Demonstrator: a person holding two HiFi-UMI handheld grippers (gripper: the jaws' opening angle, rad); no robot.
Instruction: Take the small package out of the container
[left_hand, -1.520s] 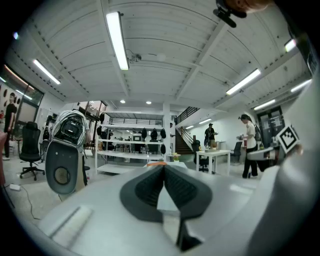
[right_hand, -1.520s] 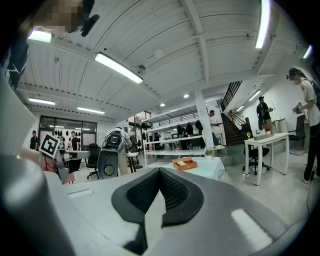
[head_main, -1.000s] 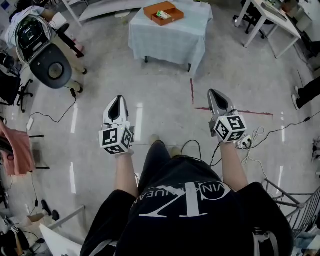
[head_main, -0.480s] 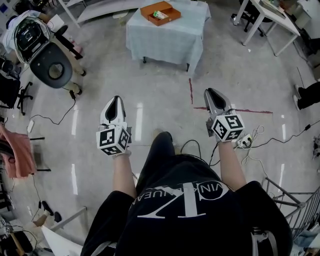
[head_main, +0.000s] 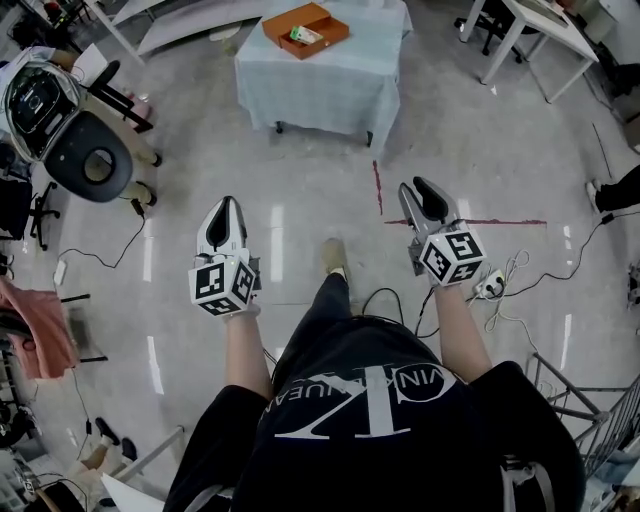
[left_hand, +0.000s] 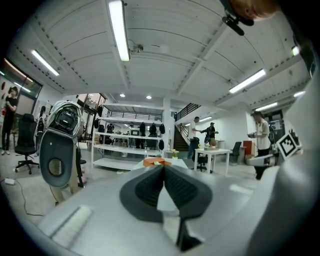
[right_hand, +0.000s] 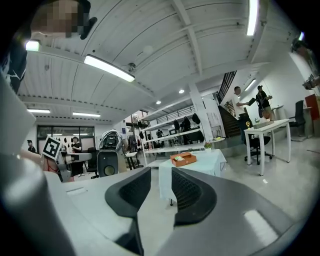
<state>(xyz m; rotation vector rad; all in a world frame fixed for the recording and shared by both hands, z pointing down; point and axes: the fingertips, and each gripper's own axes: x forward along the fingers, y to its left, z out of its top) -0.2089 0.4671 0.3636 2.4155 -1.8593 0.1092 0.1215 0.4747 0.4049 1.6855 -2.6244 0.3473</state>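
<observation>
worktop (head_main: 330, 75): stands far ahead near the middle, draped in a pale cloth that hangs down its sides.
container (head_main: 305, 30): a shallow orange open tray on the far left part of the worktop, well apart from both grippers.
small package (head_main: 303, 36): lies inside the container, pale with some green. It seems to sit toward the middle, but it is too small to tell which compartment.
left gripper (head_main: 226, 204): held out ahead of the person (head_main: 370, 410), left of the forward shoe (head_main: 335, 256), aimed at the far worktop.
left fingers (left_hand: 145, 187): pressed together, the ribbed pads meeting in one line at the tip, nothing between them.
right gripper (head_main: 415, 190): about level with the left gripper, right of the shoe, also aimed at the far worktop.
right fingers (right_hand: 187, 192): spread a little, having just been opening. Only floor and the hanging cloth show through the gap, and no thing sits between them.
floor (head_main: 300, 180): glossy grey, with red tape (head_main: 378, 186) marked between the worktop and the right gripper.
cables (head_main: 515, 275): loop on the floor near the right gripper.
machine (head_main: 85, 165): grey and black, far left.
white desk (head_main: 535, 35): far right.
</observation>
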